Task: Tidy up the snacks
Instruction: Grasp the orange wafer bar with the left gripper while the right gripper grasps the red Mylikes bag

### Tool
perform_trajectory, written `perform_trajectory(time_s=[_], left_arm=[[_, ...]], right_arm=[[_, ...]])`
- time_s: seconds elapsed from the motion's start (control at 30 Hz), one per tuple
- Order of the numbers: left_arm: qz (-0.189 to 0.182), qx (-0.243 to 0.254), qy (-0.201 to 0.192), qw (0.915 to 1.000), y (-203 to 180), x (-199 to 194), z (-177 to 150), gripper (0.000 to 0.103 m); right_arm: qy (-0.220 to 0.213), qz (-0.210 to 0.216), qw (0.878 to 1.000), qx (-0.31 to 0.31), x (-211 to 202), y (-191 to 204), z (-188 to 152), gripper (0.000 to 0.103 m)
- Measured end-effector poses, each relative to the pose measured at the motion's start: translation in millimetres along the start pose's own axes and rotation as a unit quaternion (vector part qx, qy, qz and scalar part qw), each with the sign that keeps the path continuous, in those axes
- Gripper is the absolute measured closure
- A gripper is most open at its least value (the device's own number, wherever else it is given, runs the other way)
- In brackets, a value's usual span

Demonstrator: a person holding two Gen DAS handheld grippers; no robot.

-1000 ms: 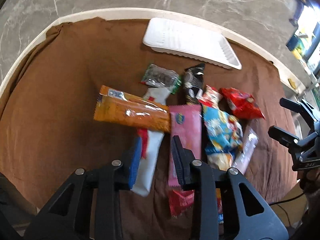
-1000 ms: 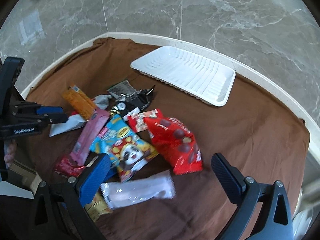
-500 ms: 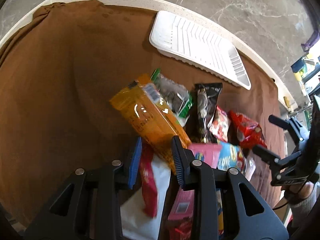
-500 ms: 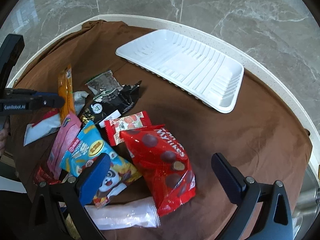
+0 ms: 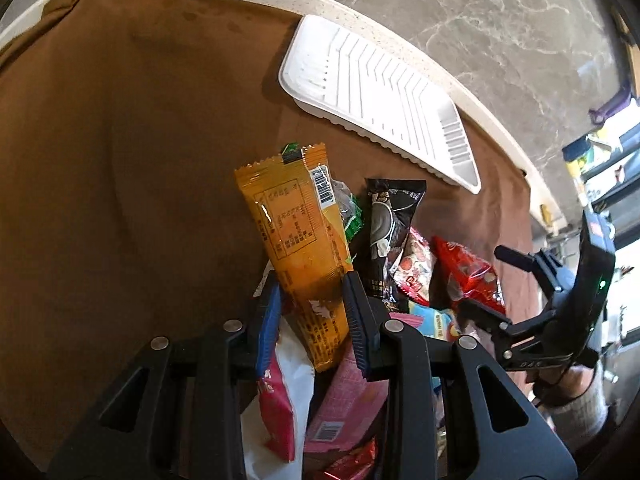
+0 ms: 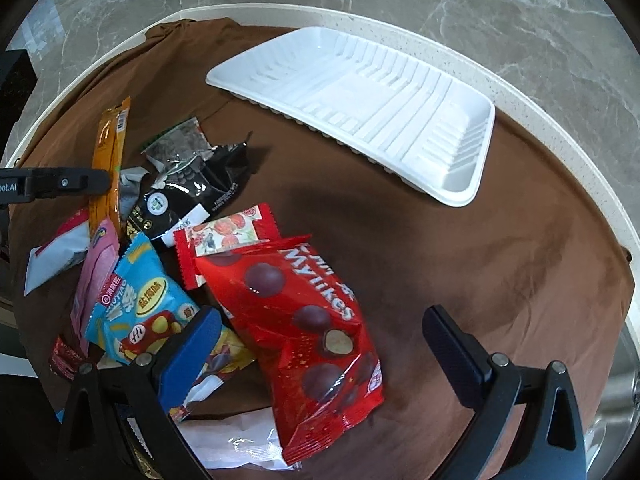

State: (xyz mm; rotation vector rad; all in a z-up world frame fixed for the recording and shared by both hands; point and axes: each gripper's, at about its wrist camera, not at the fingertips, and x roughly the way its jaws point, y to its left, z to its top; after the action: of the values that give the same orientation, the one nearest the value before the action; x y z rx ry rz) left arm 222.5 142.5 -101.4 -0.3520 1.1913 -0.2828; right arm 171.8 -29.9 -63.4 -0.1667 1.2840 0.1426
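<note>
My left gripper [image 5: 312, 292] is shut on a long orange snack packet [image 5: 296, 232] and holds it lifted above the pile; it shows edge-on in the right wrist view [image 6: 110, 160]. My right gripper [image 6: 320, 328] is open and empty, low over a red Mylikes bag [image 6: 304, 320]. The snack pile holds a black packet [image 6: 200, 188], a blue packet [image 6: 140, 304], a pink packet [image 6: 94, 276], a small red-and-white packet [image 6: 228, 236] and a clear wrapper [image 6: 236, 444]. An empty white tray [image 6: 360, 112] lies at the far side, also in the left wrist view [image 5: 380, 92].
A brown cloth [image 6: 460, 260] covers the round white-rimmed table [image 6: 592, 184]. A marble floor lies beyond the rim. A white-and-red packet [image 5: 288, 392] and a green-edged clear packet [image 5: 348, 212] lie under the left gripper. The right gripper shows in the left wrist view [image 5: 552, 308].
My left gripper closed on the orange packet and lifted it upright off the pile. My right gripper moved forward and lower over the red Mylikes bag, still open.
</note>
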Motion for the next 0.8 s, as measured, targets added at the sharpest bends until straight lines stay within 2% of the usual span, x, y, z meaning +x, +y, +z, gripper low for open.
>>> perform_trajectory(time_s=[0.07,0.17,0.23,0.27,0.43,0.5,0.57,0.8], left_arm=[[0.007,0.010,-0.002,0.9999,-3.3,-0.2,-3.1,0.074],[0.013,0.031,-0.005,0.9994,-9.1,0.6,-4.6,0.074],[0.016,0.040,-0.008,0.9991,-13.0,3.0,-5.3,0.074],[0.013,0.043,-0.011,0.9989,-13.3,2.4,-6.6,0.074],[0.003,0.051,-0.018,0.9985,-13.2,3.1,-9.4,0.075],[-0.010,0.042,-0.018,0.9989,-9.0,1.0,-10.3,0.086],[-0.028,0.036,-0.019,0.9988,-6.8,1.2,-10.8,0.088],[-0.039,0.060,-0.016,0.9973,-19.3,0.6,-13.2,0.094]], right_arm=[[0.003,0.005,1.000,0.001,1.7,-2.2,0.1,0.007],[0.002,0.027,1.000,0.004,2.1,-3.8,-0.8,0.021],[0.001,0.038,0.999,0.005,2.8,-3.5,-1.5,0.037],[0.002,0.038,0.999,0.005,3.8,-2.8,-1.8,0.039],[-0.005,0.043,0.999,0.004,3.4,-1.8,-2.6,0.044],[-0.008,0.049,0.999,0.010,2.3,-4.8,-4.1,0.045],[-0.011,0.059,0.998,0.023,1.0,-9.8,-5.5,0.046],[-0.017,0.078,0.995,0.052,-2.2,-22.0,-9.3,0.050]])
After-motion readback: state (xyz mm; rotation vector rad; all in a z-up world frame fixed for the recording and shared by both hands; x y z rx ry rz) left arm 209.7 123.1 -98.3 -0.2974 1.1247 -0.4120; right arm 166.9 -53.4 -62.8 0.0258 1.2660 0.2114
